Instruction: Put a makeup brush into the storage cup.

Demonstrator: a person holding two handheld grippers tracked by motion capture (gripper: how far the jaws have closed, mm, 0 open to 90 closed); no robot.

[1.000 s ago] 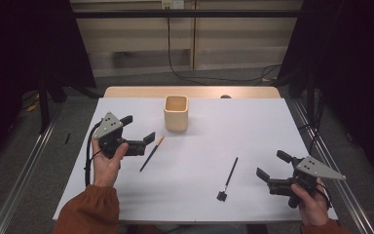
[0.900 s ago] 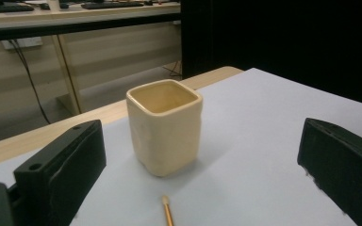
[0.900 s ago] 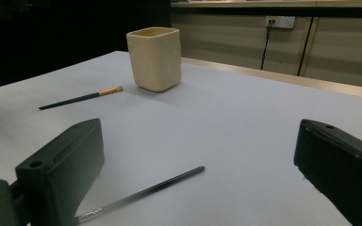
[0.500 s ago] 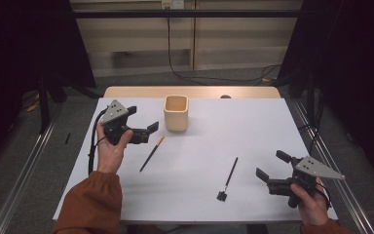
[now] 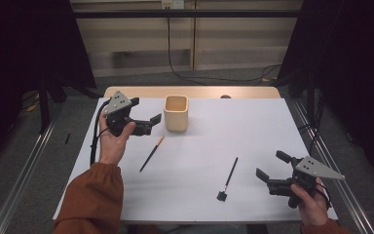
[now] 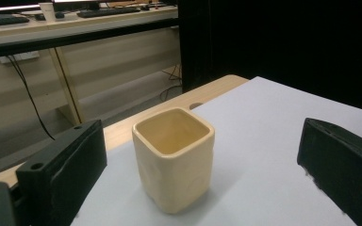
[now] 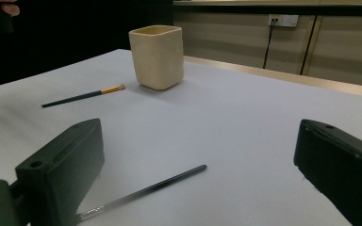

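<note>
A cream square cup (image 5: 176, 113) stands upright and empty at the back middle of the white table (image 5: 253, 126). My left gripper (image 5: 146, 111) hovers open just left of it, held in a hand with an orange sleeve; in the left gripper view the cup (image 6: 174, 157) stands a short way ahead between the spread jaws of that gripper (image 6: 202, 141). A thin brush with an orange tip (image 5: 151, 154) lies in front of the cup. A black brush (image 5: 229, 175) lies at the front right. My right gripper (image 5: 271, 165) rests open and empty to the right of it; its own view has the black brush (image 7: 146, 190) lying low between the jaws.
The table's wooden back edge (image 5: 199, 91) runs behind the cup. Metal rails (image 5: 24, 180) flank the table on the floor. Cables (image 5: 185, 73) hang from a wall socket behind. In the right gripper view the cup (image 7: 156, 56) and orange-tipped brush (image 7: 82, 96) lie far ahead.
My left gripper has risen and moved toward the back and right, ending beside the cup. The right gripper and both brushes have stayed put.
</note>
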